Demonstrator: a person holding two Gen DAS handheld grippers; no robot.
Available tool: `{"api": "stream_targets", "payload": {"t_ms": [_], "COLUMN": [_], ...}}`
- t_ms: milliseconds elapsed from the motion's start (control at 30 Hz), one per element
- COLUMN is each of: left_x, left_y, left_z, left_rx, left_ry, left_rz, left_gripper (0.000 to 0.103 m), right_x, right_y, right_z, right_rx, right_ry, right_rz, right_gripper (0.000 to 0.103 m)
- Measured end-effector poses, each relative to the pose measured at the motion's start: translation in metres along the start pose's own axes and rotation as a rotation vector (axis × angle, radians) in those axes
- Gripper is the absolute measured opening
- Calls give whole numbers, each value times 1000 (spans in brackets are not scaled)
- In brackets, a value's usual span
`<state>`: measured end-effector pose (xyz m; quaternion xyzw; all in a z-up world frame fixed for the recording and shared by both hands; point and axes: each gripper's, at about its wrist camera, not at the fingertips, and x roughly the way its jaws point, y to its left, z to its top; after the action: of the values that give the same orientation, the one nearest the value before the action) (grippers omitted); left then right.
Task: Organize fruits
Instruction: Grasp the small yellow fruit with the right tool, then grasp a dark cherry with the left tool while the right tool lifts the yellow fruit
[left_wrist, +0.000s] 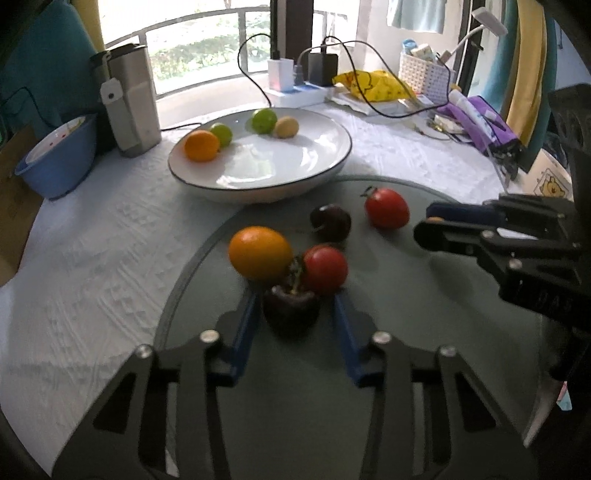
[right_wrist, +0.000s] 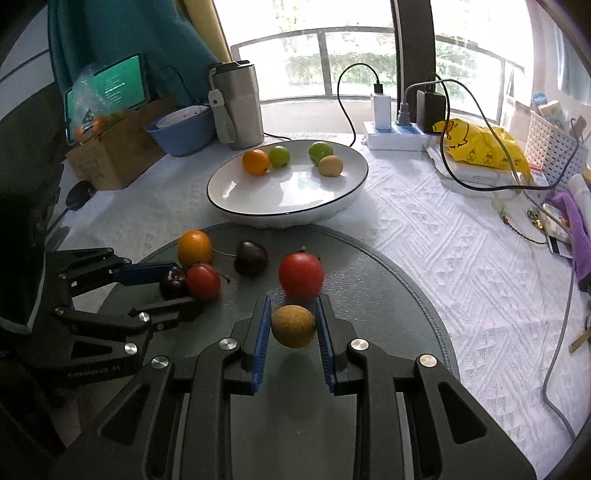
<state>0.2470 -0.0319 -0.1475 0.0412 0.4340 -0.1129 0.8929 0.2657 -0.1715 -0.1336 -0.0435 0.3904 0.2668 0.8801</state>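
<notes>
On the grey round mat lie an orange, two red tomatoes and two dark cherries. My left gripper is open with the near dark cherry between its blue fingers, gaps on both sides. My right gripper is shut on a tan round fruit, held just above the mat. The white plate behind holds an orange, two green fruits and a tan fruit.
A steel tumbler and a blue bowl stand behind the plate at left, beside a cardboard box. A power strip with chargers and cables, a yellow bag and a white basket are at right.
</notes>
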Motion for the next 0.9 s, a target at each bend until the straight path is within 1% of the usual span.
{"api": "stream_targets", "payload": {"t_ms": [67,133,400,667,900], "left_x": [1,1,-7,-33,-48], "left_y": [1,2,2,2,6], "left_z": [1,1,0,3,12], "left_rx": [-1,-2,-14,-17,-27], "left_ry": [1,-1,-18,-77,-130], "left_rz": [5,6,8,11,18], "left_gripper": [33,30,30,30,30], "right_x": [1,2,-3,-18,-27], "right_y": [-1,-1,0,8,15], "right_z": [1,1,2,8,18], "right_rx": [1,-1,-4,-28,-54], "right_ry": [1,1,-12,-43,-73], "right_rz": [0,0,-14,-26,-31], "right_gripper": [26,26,26,26,26]}}
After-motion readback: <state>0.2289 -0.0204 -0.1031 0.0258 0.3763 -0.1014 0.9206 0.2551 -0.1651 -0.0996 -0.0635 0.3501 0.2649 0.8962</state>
